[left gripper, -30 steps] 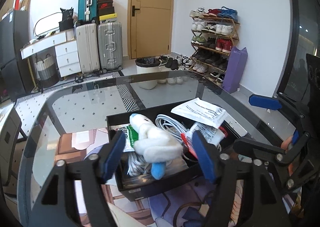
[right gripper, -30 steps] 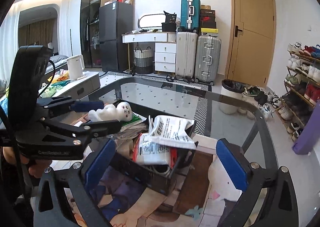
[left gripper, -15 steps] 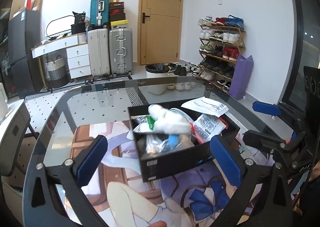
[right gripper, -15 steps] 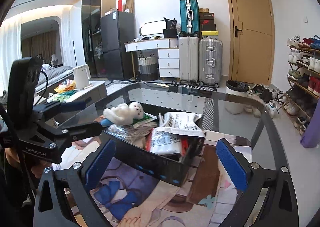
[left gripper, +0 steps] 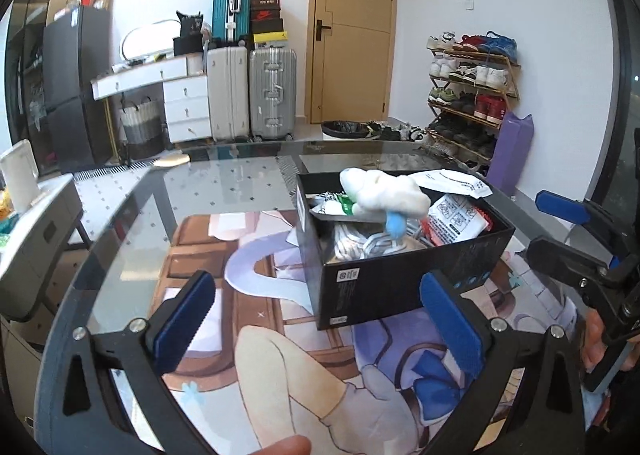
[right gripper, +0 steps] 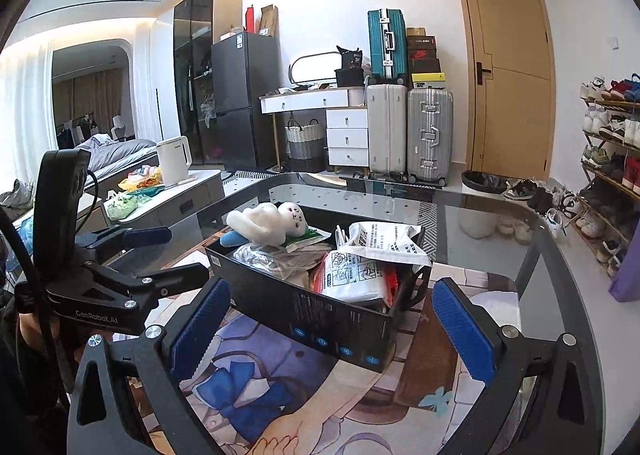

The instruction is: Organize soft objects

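Note:
A white plush toy (left gripper: pixel 384 191) with a blue tip lies on top of the clutter in the black box (left gripper: pixel 400 279). My left gripper (left gripper: pixel 317 287) stands open just short of the box's near wall, with nothing between its blue pads. In the right wrist view the same plush toy (right gripper: pixel 268 223) rests at the far left corner of the box (right gripper: pixel 320 319). My right gripper (right gripper: pixel 332 289) is open in front of the long side, holding nothing. The left gripper (right gripper: pixel 168 255) shows beside the box's left end. The right gripper (left gripper: pixel 560 231) shows at the box's right.
The box stands on a printed mat (left gripper: pixel 248 295) on a glass table (left gripper: pixel 224 183). White packets (right gripper: pixel 384 243) and coiled cables (left gripper: pixel 376 247) fill the box. A side cabinet with a kettle (right gripper: pixel 173 159) stands left. Suitcases (right gripper: pixel 408 131), a bin (right gripper: pixel 480 183) and a shoe rack (left gripper: pixel 472 95) lie beyond.
The left gripper let go of the plush toy, opened wide and drew back from the box. The toy now lies on the box's contents. The right gripper backed off slightly.

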`<act>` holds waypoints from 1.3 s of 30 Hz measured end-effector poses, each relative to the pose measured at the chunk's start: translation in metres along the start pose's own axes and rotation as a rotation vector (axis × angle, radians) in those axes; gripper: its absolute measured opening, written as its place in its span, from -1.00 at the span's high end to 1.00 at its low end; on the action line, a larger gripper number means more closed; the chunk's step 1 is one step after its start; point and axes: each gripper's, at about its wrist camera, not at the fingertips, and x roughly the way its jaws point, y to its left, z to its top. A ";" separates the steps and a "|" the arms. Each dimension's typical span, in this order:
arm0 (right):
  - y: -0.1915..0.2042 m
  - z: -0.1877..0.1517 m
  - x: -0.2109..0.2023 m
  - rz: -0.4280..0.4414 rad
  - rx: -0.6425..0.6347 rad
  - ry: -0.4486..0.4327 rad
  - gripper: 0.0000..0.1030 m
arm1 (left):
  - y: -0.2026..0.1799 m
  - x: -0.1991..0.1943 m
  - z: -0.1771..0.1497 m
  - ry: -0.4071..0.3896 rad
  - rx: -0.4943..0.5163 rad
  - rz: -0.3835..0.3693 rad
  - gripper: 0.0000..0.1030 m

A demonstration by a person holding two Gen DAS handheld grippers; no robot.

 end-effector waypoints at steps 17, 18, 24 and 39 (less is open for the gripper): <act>0.000 -0.008 -0.009 -0.016 -0.012 -0.061 -0.99 | -0.006 -0.001 -0.003 -0.030 0.021 -0.003 -1.00; 0.001 -0.008 -0.009 -0.015 -0.019 -0.061 -0.99 | -0.006 -0.001 -0.003 -0.030 0.022 -0.003 -1.00; 0.003 -0.008 -0.011 -0.016 -0.029 -0.060 -0.99 | -0.006 -0.001 -0.003 -0.032 0.025 -0.006 -1.00; 0.005 -0.008 -0.010 -0.018 -0.030 -0.059 -0.99 | -0.005 -0.001 -0.003 -0.030 0.023 -0.004 -1.00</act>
